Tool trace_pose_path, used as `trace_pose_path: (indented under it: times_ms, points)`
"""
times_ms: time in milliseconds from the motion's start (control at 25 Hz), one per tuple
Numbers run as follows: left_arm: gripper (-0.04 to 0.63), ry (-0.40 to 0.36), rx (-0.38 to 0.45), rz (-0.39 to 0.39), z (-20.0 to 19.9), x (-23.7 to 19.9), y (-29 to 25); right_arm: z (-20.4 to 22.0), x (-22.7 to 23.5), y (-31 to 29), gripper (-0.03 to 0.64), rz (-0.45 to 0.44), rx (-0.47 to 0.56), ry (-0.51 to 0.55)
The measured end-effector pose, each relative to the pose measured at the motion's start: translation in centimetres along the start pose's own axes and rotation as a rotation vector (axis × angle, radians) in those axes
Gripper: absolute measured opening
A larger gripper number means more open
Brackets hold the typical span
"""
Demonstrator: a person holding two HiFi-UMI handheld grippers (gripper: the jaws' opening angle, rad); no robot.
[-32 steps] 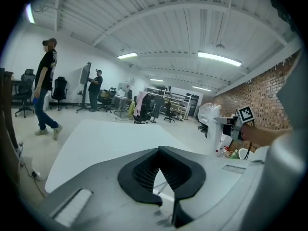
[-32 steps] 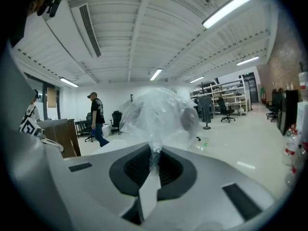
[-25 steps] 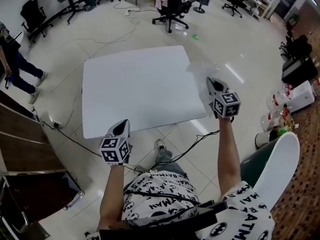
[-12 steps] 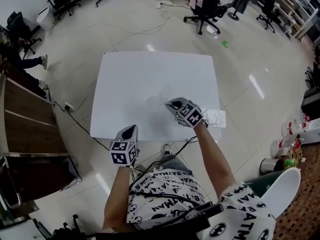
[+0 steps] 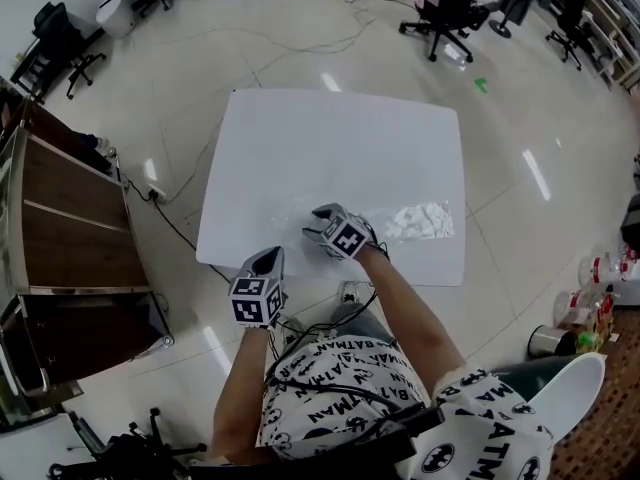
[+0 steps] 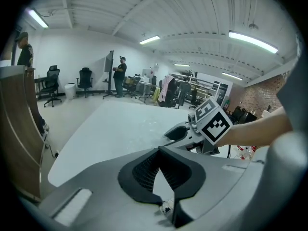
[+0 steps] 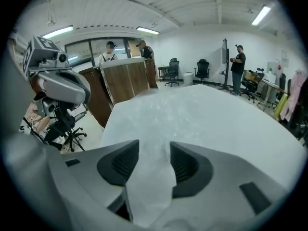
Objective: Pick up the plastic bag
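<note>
Off the raised right gripper (image 5: 318, 223) and down: the plastic bag (image 5: 420, 220) now lies crumpled on the table (image 5: 340, 128), behind those fingertips and beside the forearm, close to the front edge. Ahead of the fingertips we've got broad white tabletop running to the far edge. The right arm reaches in low, tilted downward; its jaws have just been opening and stand well apart, gripping nothing. The left gripper (image 5: 269, 259) sits at the front edge, jaws together, empty. The bag's long axis runs along that edge.
</note>
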State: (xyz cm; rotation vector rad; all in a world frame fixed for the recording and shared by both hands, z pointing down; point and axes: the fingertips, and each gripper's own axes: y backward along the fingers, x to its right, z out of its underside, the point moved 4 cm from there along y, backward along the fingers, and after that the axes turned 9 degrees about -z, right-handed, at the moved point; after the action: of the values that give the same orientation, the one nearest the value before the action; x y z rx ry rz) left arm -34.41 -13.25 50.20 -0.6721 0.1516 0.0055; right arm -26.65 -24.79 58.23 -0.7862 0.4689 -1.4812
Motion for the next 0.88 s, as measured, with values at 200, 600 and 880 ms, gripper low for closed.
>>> trace_pose_path:
  times_ms: [200, 600, 880]
  points:
    - [0.004, -0.03, 0.043, 0.056, -1.7, 0.1, -1.6, -0.7, -0.4, 2.7, 0.284, 0.005, 0.121, -0.042]
    - [0.005, -0.203, -0.089, 0.089, -2.1, -0.8, -14.2, 18.0, 8.3, 21.0, 0.003, 0.611, 0.203, -0.623]
    - [0.003, -0.253, -0.163, 0.097, -1.0, -1.2, -17.8, 24.7, 13.2, 23.9, 0.003, 0.676, 0.103, -0.706]
